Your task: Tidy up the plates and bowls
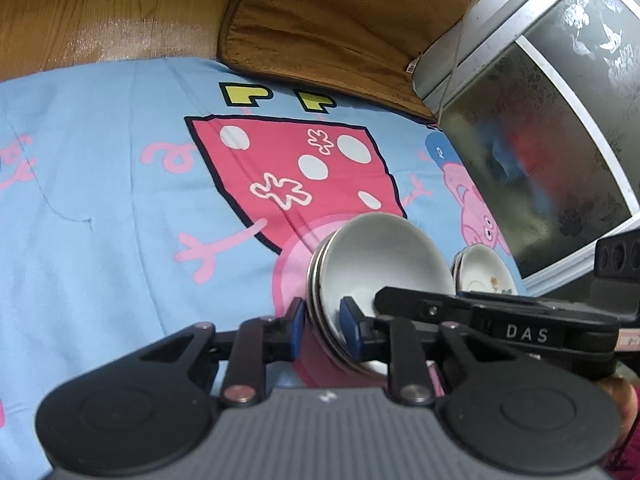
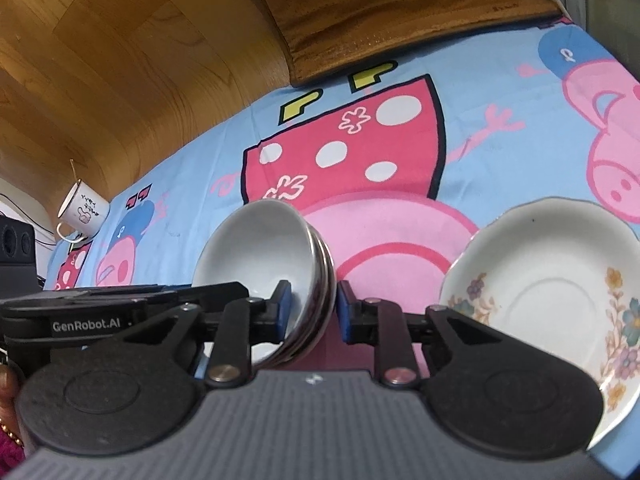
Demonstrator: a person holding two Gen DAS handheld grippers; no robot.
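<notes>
Both grippers are working on one stack of bowls [image 1: 380,264] sitting on a blue cartoon-print sheet [image 1: 100,200].

Left gripper [image 1: 322,326]: its jaws are straddling the stack's rim at the near edge, one blue pad outside the wall, the other inside the top bowl. The pads appear to be touching the rim, so the jaws are gripping the stack. The stack is leaning, mouth facing toward 2 o'clock in the left wrist view.

Right gripper [image 2: 312,310]: its jaws are straddling the same stack [image 2: 264,264] from the opposite side. The inner pad is pressing the bowl's inside; the outer pad is sitting just beside the wall with a thin gap, so its grip cannot be confirmed.

A floral plate [image 2: 552,304] is lying at 3 o'clock of the stack in the right view, near but apart. An enamel mug [image 2: 82,210] is standing at 9 o'clock, well apart. A brown cushion [image 1: 340,20] is resting at 12 o'clock.
</notes>
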